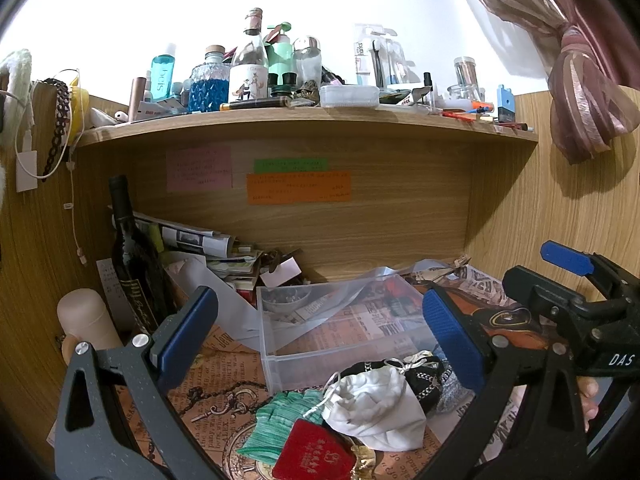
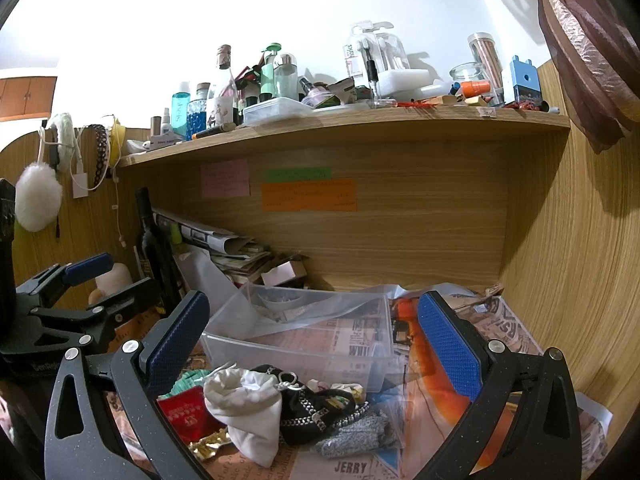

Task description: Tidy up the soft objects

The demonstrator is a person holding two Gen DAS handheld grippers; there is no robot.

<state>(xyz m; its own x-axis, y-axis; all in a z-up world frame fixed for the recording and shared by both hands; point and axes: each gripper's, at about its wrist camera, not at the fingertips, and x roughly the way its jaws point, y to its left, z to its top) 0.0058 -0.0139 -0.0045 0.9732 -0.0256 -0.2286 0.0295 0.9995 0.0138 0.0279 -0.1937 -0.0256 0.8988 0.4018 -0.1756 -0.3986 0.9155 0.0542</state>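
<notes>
Both the left hand-held gripper (image 1: 320,334) and right hand-held gripper (image 2: 314,338) hover spread and empty over the soft white drawstring pouch (image 2: 244,410) heaped before the clear plastic bin (image 2: 304,344) on the desk (image 2: 356,468), so picking it up seems next.

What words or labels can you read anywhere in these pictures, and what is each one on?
"JERRY": newspaper-print table cover.
"harks" (start cut off): blister pack on the shelf.
"DAS" (rest cut off): right gripper body, seen from the left wrist.
"bels", uncertain: teal bottle.
Red pouch: gold characters, too small to read.
Pink note, green note, orange note: handwriting blurred.
Wine bottle label: gold script, unreadable.
</notes>
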